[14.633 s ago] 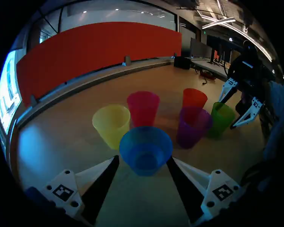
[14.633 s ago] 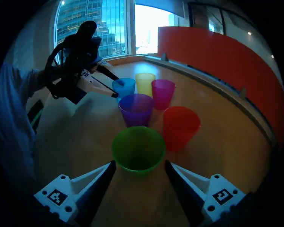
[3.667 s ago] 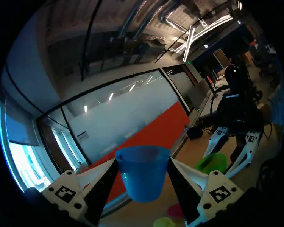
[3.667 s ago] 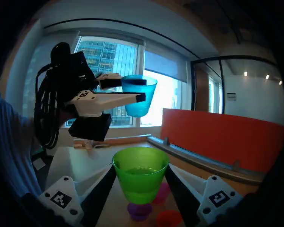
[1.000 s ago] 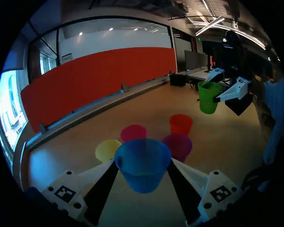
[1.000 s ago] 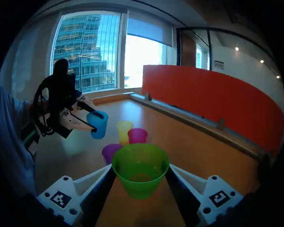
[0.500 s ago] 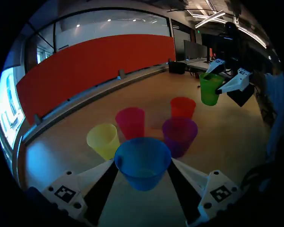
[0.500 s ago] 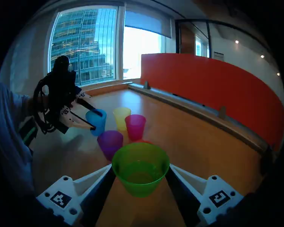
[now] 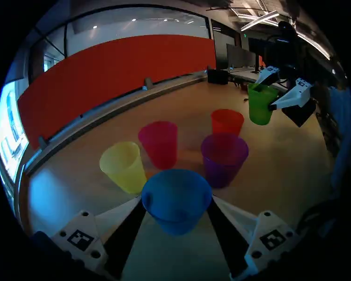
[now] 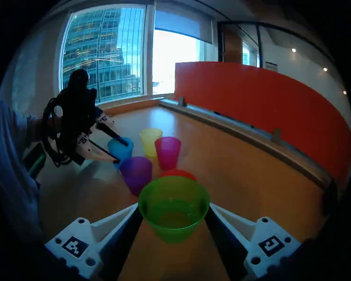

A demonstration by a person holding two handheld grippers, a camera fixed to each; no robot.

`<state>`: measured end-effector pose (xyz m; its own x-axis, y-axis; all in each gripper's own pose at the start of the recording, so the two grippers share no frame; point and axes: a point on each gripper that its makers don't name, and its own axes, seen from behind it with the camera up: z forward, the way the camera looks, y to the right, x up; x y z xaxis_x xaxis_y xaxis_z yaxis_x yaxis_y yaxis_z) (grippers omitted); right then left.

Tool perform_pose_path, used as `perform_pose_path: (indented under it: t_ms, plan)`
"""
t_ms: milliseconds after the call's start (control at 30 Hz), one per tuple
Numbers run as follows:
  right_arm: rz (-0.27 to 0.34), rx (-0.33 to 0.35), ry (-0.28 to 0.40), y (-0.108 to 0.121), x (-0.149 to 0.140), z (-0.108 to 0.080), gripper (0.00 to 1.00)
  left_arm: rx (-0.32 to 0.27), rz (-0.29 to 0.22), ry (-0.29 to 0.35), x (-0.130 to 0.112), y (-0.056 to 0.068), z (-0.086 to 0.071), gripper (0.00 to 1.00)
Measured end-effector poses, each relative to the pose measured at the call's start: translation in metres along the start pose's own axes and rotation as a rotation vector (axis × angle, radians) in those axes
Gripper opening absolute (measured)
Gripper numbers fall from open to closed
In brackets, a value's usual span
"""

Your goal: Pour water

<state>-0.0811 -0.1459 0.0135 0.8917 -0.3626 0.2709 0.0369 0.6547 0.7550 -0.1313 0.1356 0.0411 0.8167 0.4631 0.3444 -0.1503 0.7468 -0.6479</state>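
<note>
The left gripper (image 9: 176,211) is closed onto a translucent blue plastic cup (image 9: 177,195), a finger pressing each side, and holds it upright just in front of the translucent purple plastic cup (image 9: 223,158) on the wooden table (image 9: 288,164). The right gripper (image 10: 173,208) clamps a translucent green plastic cup (image 10: 174,224) the same way, on the far side of the purple cup and well apart from the blue one. A little water (image 10: 173,219) lies in the green cup; I cannot tell whether the blue one has any. With both cups upright and low by the purple cup, I would guess they are about to be set down. That calls for level rims, a straight descent clear of the yellow plastic cup (image 9: 123,165), pink plastic cup (image 9: 159,143) and red plastic cup (image 9: 227,122) grouped round the purple one, and no release until each base sits flat, since light cups tip easily. The only markings I can see are black-and-white square tags (image 9: 77,238) on the gripper fingers, with no brand or legible writing.
</note>
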Motion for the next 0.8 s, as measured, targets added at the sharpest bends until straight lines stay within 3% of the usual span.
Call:
perform_pose_path:
  t_ms: [467,600,800]
  plan:
    - [0.001,-0.006,-0.028,0.001,-0.011,0.003,0.9,-0.006,-0.017,-0.033,-0.016,-0.004,-0.001,0.87]
    - [-0.001,-0.011,-0.041,0.001,-0.017,0.005,0.9,0.003,-0.022,-0.05,-0.021,-0.007,-0.004,0.94]
    - [0.003,-0.007,-0.068,0.0,-0.029,0.009,0.9,0.017,-0.039,-0.079,-0.029,-0.011,-0.013,0.96]
